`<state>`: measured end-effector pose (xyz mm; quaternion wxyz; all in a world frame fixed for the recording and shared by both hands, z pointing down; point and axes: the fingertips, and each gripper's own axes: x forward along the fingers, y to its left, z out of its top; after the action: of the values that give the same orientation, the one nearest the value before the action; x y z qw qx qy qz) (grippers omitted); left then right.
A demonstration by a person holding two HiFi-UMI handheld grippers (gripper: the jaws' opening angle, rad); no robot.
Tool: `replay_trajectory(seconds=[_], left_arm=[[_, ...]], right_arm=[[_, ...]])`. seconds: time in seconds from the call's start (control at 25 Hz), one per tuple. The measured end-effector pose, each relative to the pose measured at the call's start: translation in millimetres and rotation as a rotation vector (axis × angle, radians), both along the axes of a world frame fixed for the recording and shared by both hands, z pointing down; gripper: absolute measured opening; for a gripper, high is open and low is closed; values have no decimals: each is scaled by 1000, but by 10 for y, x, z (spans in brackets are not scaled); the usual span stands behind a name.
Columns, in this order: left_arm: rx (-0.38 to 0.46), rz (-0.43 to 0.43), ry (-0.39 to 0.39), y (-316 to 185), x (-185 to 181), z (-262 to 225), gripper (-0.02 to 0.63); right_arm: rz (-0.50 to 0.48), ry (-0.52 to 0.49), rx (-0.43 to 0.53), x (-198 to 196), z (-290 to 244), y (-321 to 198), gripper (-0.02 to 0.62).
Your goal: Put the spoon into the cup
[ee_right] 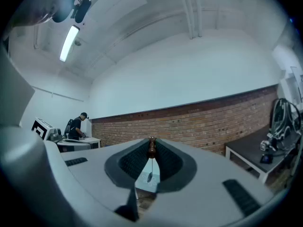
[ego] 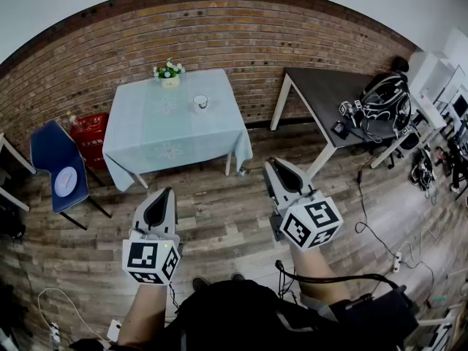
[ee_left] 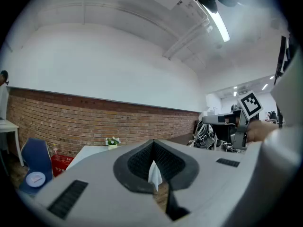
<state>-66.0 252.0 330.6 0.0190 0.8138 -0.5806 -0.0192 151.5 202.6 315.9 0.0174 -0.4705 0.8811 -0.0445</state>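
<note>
The left gripper [ego: 162, 194] is pointing level over the wood floor [ego: 219, 218], its jaws pressing together with nothing in them. The right gripper [ego: 276, 164] beside it is pinching the spoon [ee_right: 151, 149] by its brown handle (the shiny end is hanging down). Far off, the cup [ego: 200, 102] is sitting on the table [ego: 146, 137] with the pale blue cloth, near some flowers [ego: 169, 70].

Bright even light from ceiling tube [ee_left: 220, 22]; fisheye warp, dark corners.
</note>
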Motion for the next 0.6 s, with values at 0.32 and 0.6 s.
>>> replay_trajectory(seconds=[0.32,0.6], left_arm=[[-26,-7,7,15,-48,67,9],[-9,1,17,72,-100,52,9]], right_arm=[[-1,14,7,-39,-25,-12,51],[-21,-8,39,-119,-43,56,52]])
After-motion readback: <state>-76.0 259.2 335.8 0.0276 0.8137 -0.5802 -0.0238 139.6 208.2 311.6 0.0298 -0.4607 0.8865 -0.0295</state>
